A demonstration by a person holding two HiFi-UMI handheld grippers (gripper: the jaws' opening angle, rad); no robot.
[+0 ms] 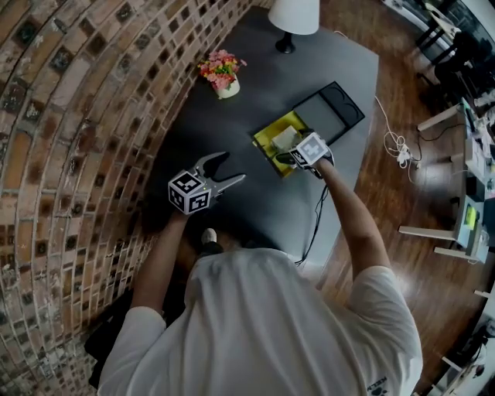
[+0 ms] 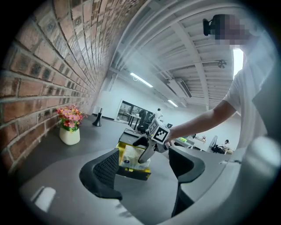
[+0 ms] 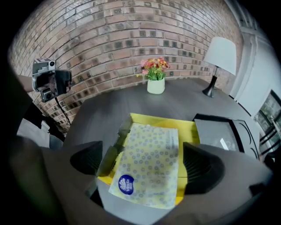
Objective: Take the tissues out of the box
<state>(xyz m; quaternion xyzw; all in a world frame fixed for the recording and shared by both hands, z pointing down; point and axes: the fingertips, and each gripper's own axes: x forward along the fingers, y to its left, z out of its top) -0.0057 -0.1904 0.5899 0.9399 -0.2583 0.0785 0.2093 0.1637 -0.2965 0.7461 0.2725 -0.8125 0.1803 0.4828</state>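
An open yellow box (image 1: 267, 133) lies on the dark table (image 1: 232, 224), and in it lies a pale tissue pack (image 3: 149, 167) printed with small rings and a blue round logo. The pack's near end sticks out over the box's near edge (image 3: 158, 121). My right gripper (image 3: 142, 162) hovers low over the pack with its jaws wide, one on each side of it, pads apart from it. From above, the right gripper (image 1: 296, 158) sits at the box's near end. My left gripper (image 1: 224, 174) stands open and empty to the left, pointing at the box (image 2: 131, 173).
A black lid (image 1: 332, 108) lies beside the box on its far right. A flower pot (image 1: 222, 73) and a white lamp (image 1: 292, 19) stand farther back. A brick wall runs along the table's left. A cable (image 1: 313, 224) hangs off the table's right edge.
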